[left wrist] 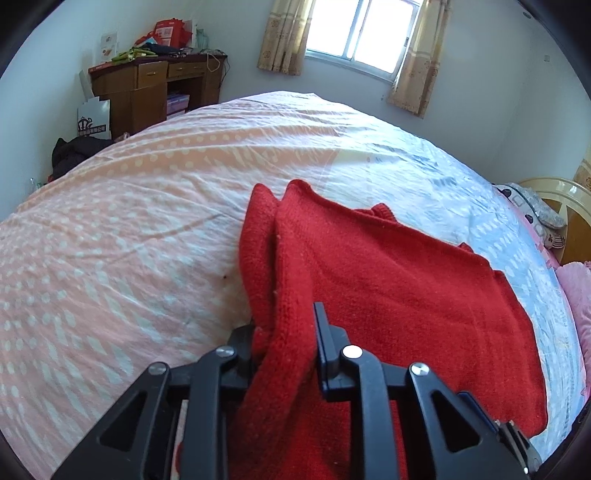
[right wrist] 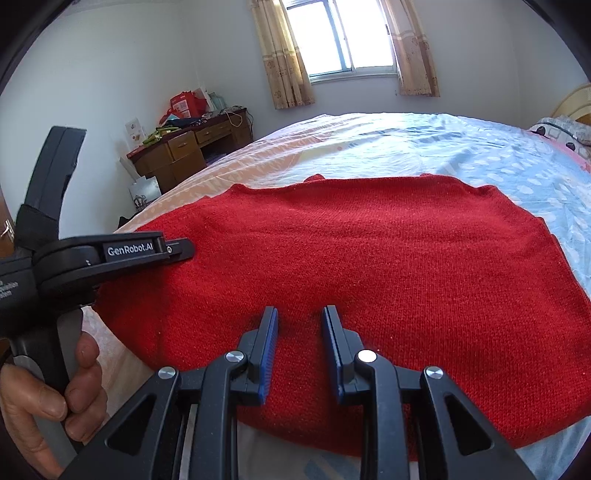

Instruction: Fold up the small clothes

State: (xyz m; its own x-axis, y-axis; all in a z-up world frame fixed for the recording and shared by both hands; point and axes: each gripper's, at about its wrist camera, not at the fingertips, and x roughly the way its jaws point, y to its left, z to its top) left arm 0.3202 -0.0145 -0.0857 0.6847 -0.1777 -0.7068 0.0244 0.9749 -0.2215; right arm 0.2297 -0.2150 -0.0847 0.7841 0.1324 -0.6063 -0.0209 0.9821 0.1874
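A red knit sweater [left wrist: 399, 280] lies spread on the bed [left wrist: 129, 221]. Its left part is lifted into a hanging fold. My left gripper [left wrist: 288, 326] is shut on that fold, and the cloth fills the gap and hides most of the left finger. In the right wrist view the sweater [right wrist: 369, 251] lies flat and wide. My right gripper [right wrist: 300, 325] sits low over its near edge, blue pads [right wrist: 271, 332] apart, with only flat knit showing between them. The left gripper [right wrist: 177, 249] shows at the sweater's left edge, held by a person's hand [right wrist: 55, 391].
The bed sheet [right wrist: 443, 147] is pink on the left and pale blue on the right. A wooden desk [left wrist: 147, 88] piled with clutter stands by the far wall, beside a curtained window [left wrist: 362, 33]. A headboard [left wrist: 554, 195] and pillow are at the right.
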